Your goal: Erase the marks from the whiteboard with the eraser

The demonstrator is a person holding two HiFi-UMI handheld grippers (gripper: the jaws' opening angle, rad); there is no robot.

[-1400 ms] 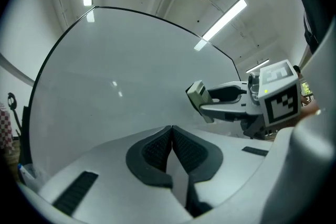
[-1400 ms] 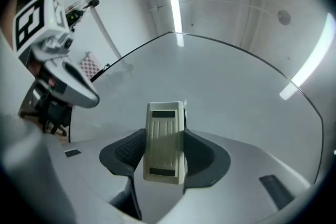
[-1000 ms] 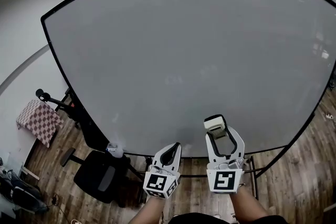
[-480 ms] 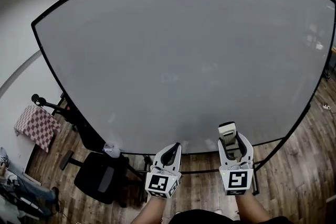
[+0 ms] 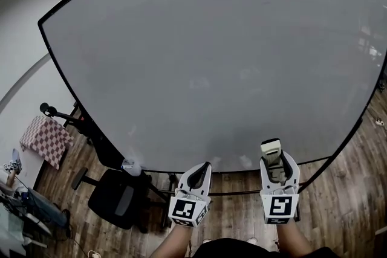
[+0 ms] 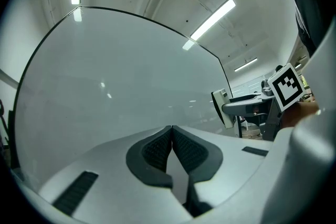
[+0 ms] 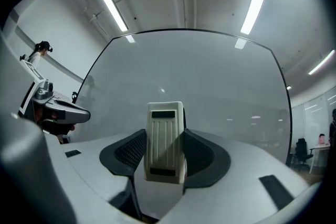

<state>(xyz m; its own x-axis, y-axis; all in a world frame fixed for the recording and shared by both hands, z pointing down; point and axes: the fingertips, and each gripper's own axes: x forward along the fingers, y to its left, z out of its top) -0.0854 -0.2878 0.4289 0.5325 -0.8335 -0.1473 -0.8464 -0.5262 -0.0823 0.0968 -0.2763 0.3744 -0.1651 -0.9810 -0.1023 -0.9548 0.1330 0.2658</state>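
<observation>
A large whiteboard fills most of the head view; its surface looks blank, with only faint smudges. My right gripper is shut on a cream eraser, held upright at the board's bottom edge. From the right gripper view the eraser stands between the dark pads, in front of the whiteboard. To its left my left gripper is shut with nothing in it, also low by the bottom edge. The left gripper view shows its pads pressed together before the whiteboard, with the eraser at the right.
A black office chair stands on the wooden floor at the lower left. A checkered cloth covers something at the far left. The board's black stand rail runs under the board. A small white thing sits at the board's lower left.
My right gripper with the eraser has dropped lower and moved right, from on the board down to its bottom edge. The left gripper has hardly moved.
</observation>
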